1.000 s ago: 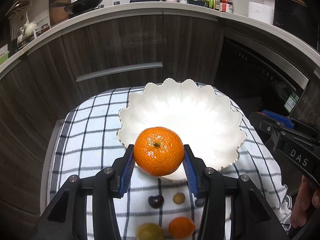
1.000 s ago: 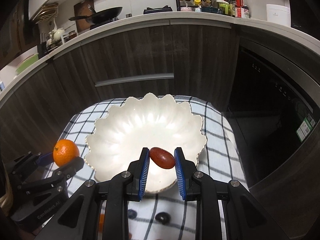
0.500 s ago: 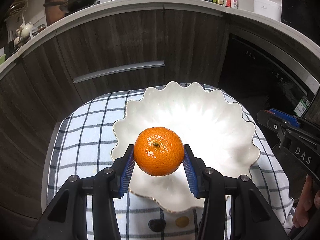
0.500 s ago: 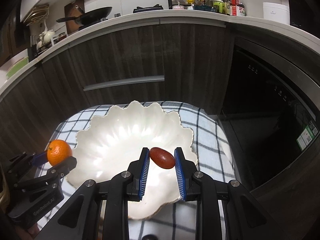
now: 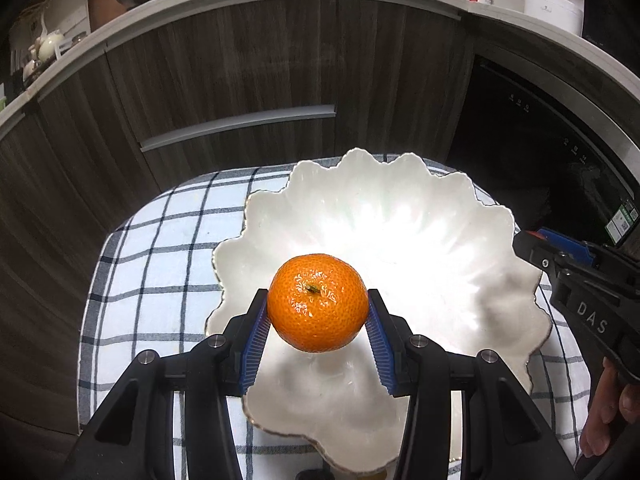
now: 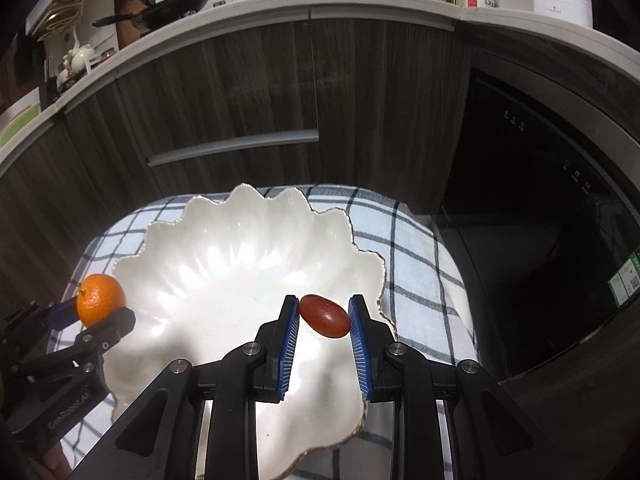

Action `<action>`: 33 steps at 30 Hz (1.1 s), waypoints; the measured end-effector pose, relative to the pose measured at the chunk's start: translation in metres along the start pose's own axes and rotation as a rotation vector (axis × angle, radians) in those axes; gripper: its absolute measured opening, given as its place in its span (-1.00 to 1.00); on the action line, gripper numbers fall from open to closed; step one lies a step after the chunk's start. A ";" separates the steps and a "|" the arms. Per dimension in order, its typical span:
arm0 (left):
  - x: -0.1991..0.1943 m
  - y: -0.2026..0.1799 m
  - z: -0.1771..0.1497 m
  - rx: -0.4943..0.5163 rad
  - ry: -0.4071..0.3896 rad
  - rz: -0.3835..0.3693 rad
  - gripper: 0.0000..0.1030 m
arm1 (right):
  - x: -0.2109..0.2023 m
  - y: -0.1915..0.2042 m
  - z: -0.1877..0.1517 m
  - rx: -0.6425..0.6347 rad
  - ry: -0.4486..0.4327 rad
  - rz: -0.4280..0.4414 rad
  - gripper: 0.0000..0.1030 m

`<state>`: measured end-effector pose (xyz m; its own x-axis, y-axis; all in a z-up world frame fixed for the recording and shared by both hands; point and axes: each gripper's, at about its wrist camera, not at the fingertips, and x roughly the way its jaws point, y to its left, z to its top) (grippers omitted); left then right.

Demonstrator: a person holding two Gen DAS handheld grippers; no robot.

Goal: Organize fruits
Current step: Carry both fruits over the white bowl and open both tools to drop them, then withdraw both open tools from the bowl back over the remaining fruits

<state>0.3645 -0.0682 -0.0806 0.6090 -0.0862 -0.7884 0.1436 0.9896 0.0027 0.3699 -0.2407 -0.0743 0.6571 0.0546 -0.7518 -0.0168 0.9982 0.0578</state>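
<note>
My left gripper (image 5: 318,320) is shut on an orange mandarin (image 5: 317,302) and holds it above the near left part of a white scalloped bowl (image 5: 400,208). My right gripper (image 6: 324,320) is shut on a small dark red oval fruit (image 6: 325,315) above the right side of the bowl (image 6: 224,240). The bowl has nothing in it. In the right wrist view the left gripper (image 6: 96,312) with the mandarin (image 6: 100,299) shows at the bowl's left rim. The right gripper's body (image 5: 584,280) shows at the right of the left wrist view.
The bowl stands on a blue and white checked cloth (image 5: 168,248) over a small table. Dark wood cabinets (image 5: 240,80) with a metal handle stand behind. A dark appliance front (image 6: 540,200) is to the right. A small dark fruit (image 5: 312,474) peeks below the bowl.
Both grippers have moved forward over the bowl with their fruits held. The loose fruits on the cloth in front of the bowl have slid out of view.
</note>
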 end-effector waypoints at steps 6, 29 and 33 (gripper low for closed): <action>0.017 0.000 -0.002 -0.001 0.045 -0.005 -0.10 | 0.019 0.003 -0.001 -0.005 0.045 -0.003 -0.48; -0.010 0.009 -0.010 -0.021 -0.009 0.035 0.81 | 0.001 0.009 0.001 -0.023 0.016 -0.024 0.38; -0.018 0.012 -0.012 -0.028 -0.017 0.039 0.81 | -0.010 0.014 0.001 -0.032 -0.005 -0.036 0.38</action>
<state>0.3455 -0.0536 -0.0740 0.6267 -0.0491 -0.7777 0.0979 0.9951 0.0161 0.3638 -0.2274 -0.0659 0.6614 0.0183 -0.7498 -0.0169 0.9998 0.0095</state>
